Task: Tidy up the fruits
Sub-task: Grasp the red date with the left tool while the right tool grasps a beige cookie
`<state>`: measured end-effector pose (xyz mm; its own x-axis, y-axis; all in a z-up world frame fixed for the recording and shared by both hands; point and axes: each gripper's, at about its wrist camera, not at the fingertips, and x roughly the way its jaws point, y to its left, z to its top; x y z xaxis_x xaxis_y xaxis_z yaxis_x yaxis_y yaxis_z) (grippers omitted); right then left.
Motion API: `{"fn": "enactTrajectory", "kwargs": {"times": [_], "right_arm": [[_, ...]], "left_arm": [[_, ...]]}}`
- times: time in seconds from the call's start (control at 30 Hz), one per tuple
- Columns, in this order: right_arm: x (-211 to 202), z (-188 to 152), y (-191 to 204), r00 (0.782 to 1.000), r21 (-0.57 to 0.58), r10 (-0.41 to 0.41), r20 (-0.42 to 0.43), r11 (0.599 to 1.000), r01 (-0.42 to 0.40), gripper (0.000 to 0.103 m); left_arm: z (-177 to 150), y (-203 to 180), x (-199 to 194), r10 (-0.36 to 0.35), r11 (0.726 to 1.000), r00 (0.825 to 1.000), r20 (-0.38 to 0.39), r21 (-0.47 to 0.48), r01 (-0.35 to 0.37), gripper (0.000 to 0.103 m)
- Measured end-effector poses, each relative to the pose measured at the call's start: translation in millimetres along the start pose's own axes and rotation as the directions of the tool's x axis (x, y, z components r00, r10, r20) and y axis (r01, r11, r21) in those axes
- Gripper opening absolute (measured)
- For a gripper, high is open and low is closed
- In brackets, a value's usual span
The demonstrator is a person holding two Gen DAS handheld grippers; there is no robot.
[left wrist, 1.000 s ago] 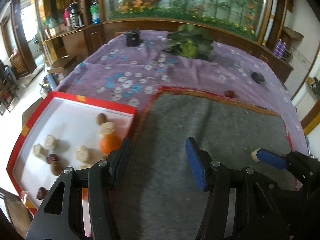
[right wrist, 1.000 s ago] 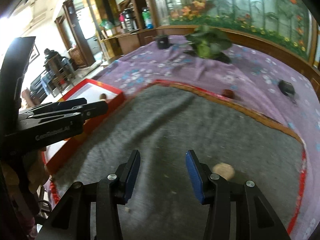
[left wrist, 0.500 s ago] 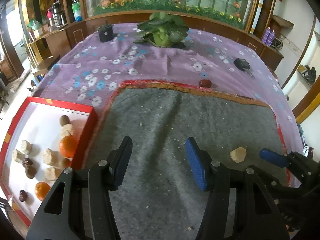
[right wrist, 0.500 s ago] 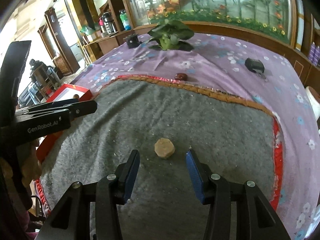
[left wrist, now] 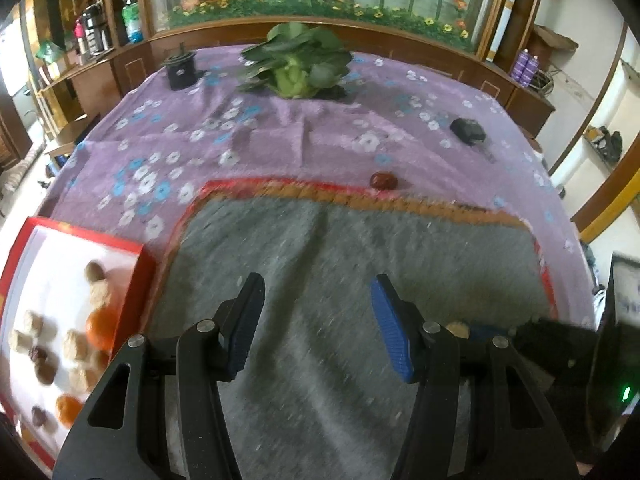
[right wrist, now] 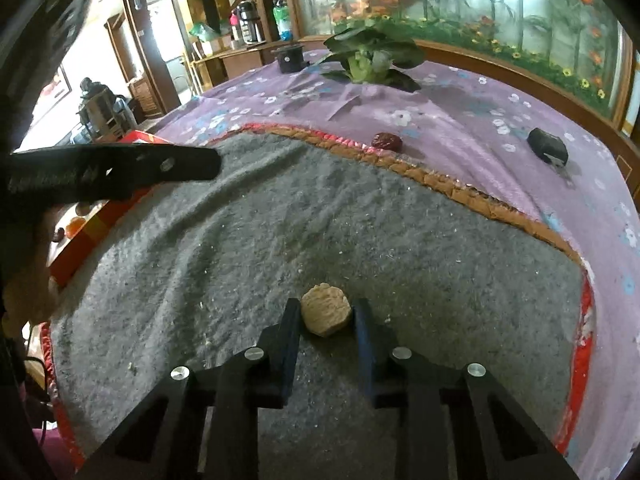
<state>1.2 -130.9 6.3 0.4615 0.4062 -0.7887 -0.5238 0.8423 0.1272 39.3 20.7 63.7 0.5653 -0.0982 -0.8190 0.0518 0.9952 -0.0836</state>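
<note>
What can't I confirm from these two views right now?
- Right tongs on the tan piece: pad contact hidden by the piece itself, right wrist view.
- The red tray: near part cut off by the frame edge, contents motion-blurred, left wrist view.
- The tan piece in the left view: mostly hidden behind the left tongs.

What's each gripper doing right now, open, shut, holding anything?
Left gripper: open, jaws wide apart, nothing between them, above the grey mat.
Right gripper: jaws closed against the tan walnut, which rests on the mat.
</note>
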Motion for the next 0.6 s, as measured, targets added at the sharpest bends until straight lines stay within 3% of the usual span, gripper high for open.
{"fn": "enactTrajectory", "kwargs": {"times": [0.13,0.37,0.6], "right_arm": [[-12.3,0.7,-18.1,0.999,0.064,0.002,0.052,0.998,-0.005,0.026],[-14.8,-3.0,-46.0,0.996,0.158,0.024,0.085,0.987,-0.038,0.026],[-8.6,-5.1,-59.5,0.995,0.191,0.066,0.078,0.978,-0.080,0.026]], "left_arm": [[20.5,-14.2,14.8,-0.030,0.999,1.000,-0.003,0.009,0.031,0.055],[62.5,-44.1,64.8,-0.077,0.997,0.994,-0.076,0.006,0.077,0.055],[90.7,-60.5,100.1,-0.058,0.998,0.990,-0.128,0.017,0.060,0.055]]}}
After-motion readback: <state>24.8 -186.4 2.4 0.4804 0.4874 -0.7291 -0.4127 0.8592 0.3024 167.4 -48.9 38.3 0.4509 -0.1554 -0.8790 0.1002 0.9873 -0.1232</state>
